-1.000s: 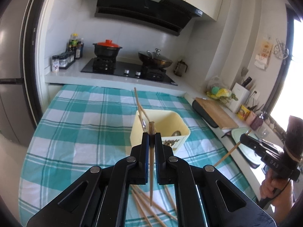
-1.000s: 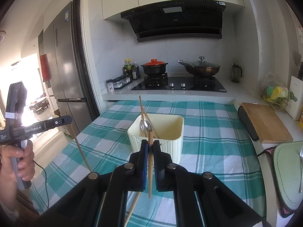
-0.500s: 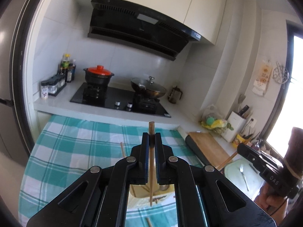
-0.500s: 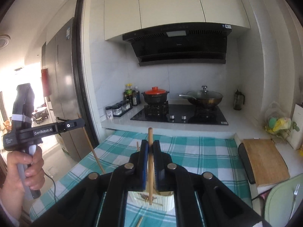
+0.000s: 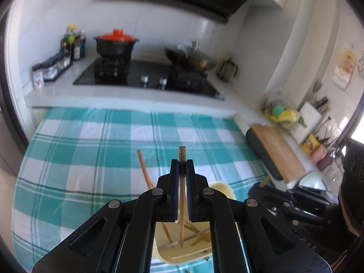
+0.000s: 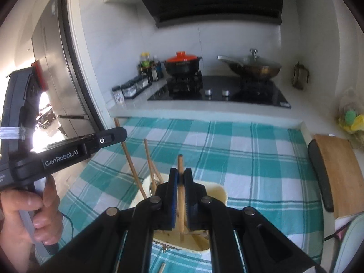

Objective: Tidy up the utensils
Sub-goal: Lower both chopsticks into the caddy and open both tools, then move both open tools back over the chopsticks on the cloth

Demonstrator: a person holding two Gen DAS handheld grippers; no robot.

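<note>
My left gripper point(image 5: 182, 162) is shut on a wooden chopstick point(image 5: 181, 204) held upright, its lower end inside the cream utensil holder point(image 5: 182, 256) below. My right gripper point(image 6: 180, 171) is shut on another wooden chopstick point(image 6: 180, 195), also upright with its tip down in the same holder point(image 6: 218, 191). Other chopsticks point(image 6: 149, 159) and a spoon point(image 6: 152, 187) stand in the holder. The left gripper shows at the left of the right wrist view point(image 6: 113, 135), and the right gripper at the lower right of the left wrist view point(image 5: 256, 187).
The holder stands on a table with a teal checked cloth point(image 5: 91, 150). A loose chopstick point(image 6: 162, 267) lies on the cloth near the holder. Behind is a counter with a hob, a red-lidded pot point(image 5: 116, 43) and a wok point(image 5: 191, 58). A wooden cutting board point(image 5: 279, 150) lies at the right.
Both grippers have come down over the holder, tilting downward, so both chopstick tips now reach inside it. The two grippers are closer together.
</note>
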